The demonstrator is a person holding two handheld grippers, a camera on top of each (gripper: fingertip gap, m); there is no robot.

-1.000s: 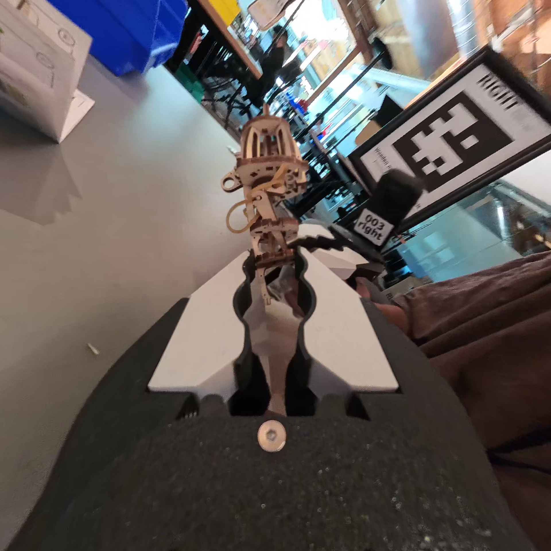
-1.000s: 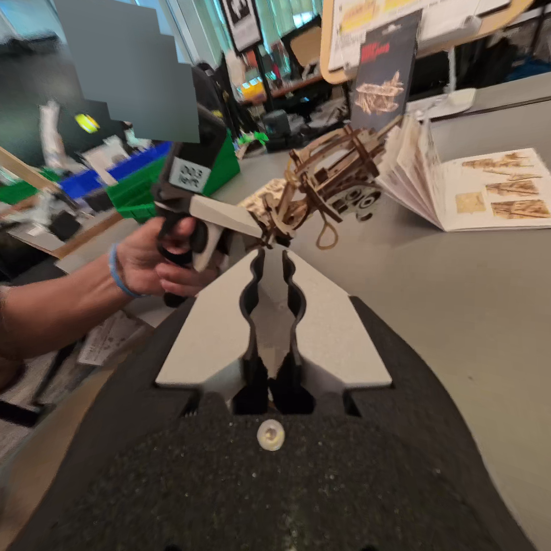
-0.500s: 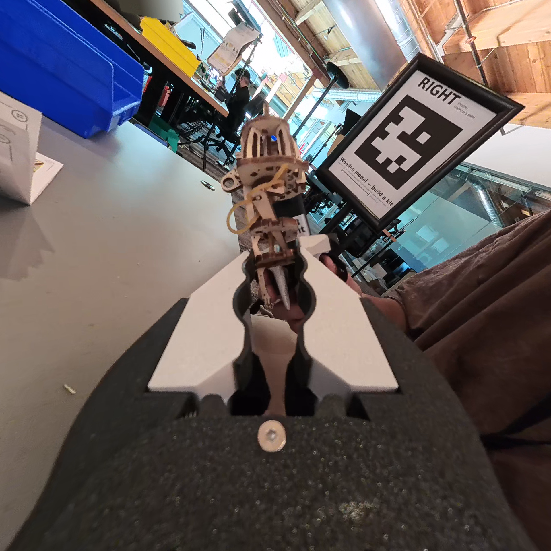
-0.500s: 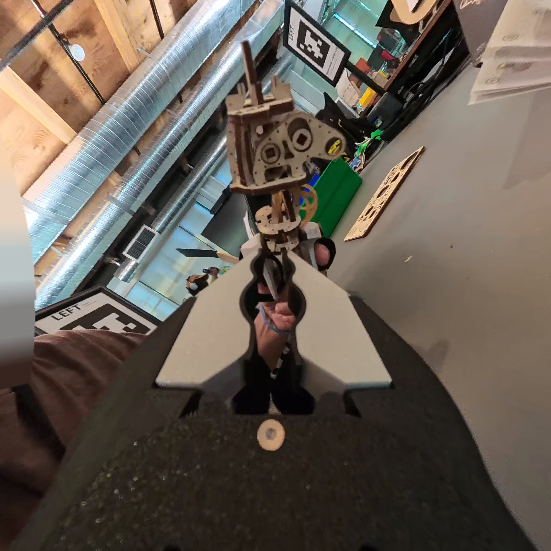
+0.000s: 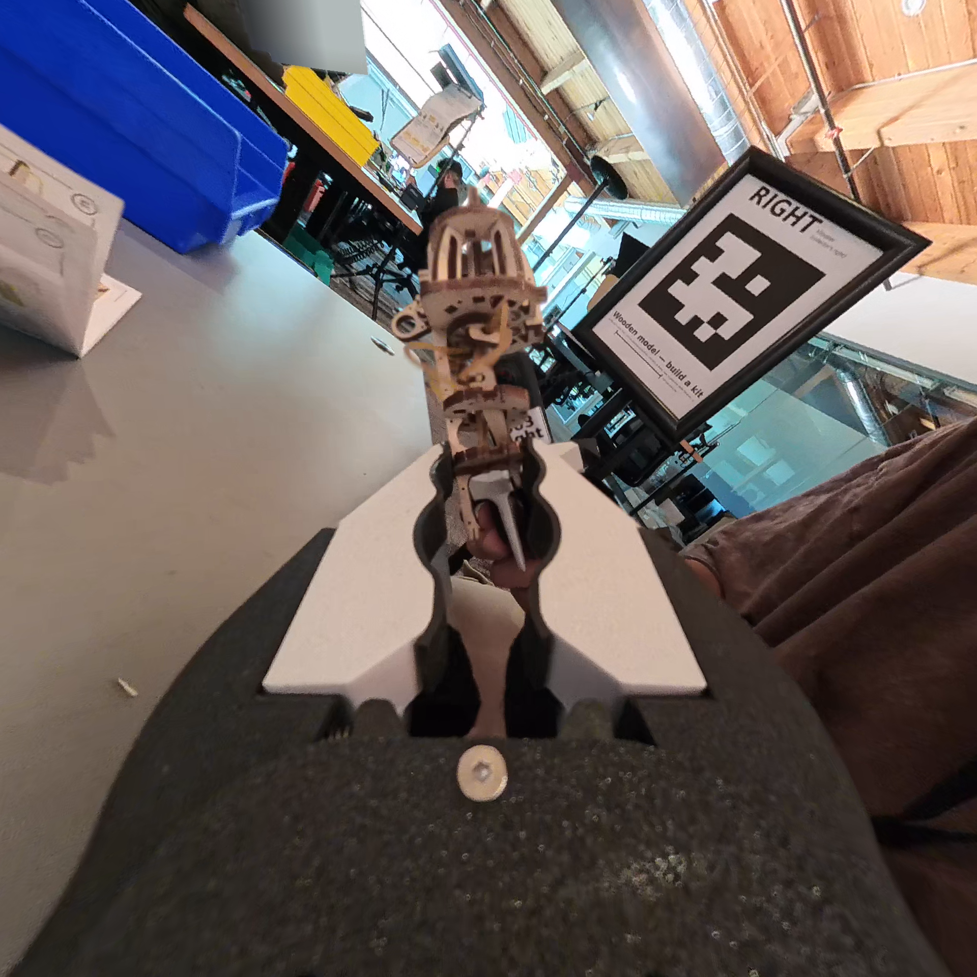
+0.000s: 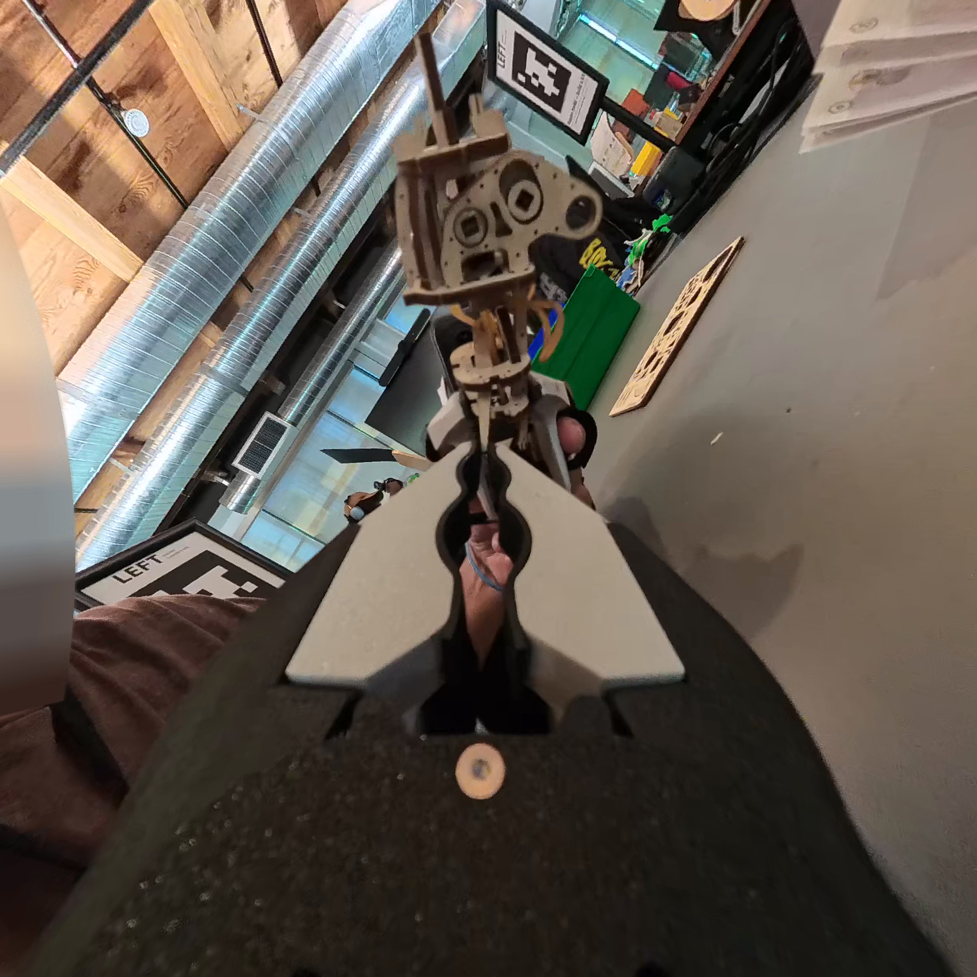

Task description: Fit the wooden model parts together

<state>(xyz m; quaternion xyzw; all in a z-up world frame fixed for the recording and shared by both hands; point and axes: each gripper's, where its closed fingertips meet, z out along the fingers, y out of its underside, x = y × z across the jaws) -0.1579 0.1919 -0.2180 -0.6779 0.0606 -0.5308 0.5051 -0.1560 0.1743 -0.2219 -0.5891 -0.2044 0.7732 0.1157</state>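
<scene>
The grey surface fills the left of the left wrist view, with a blue bin at upper left and a framed marker sign at upper right. At frame centre the left tool is nearly closed, pinching the wooden model by its lower end. The right tool grips the same model's narrow end, almost closed.

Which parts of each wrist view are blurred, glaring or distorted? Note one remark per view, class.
Left wrist view: the wooden model is slightly soft, bright windows glare behind it, wide-angle bending tilts the framed marker sign. Right wrist view: the model's top is blurred, the left edge smeared.
</scene>
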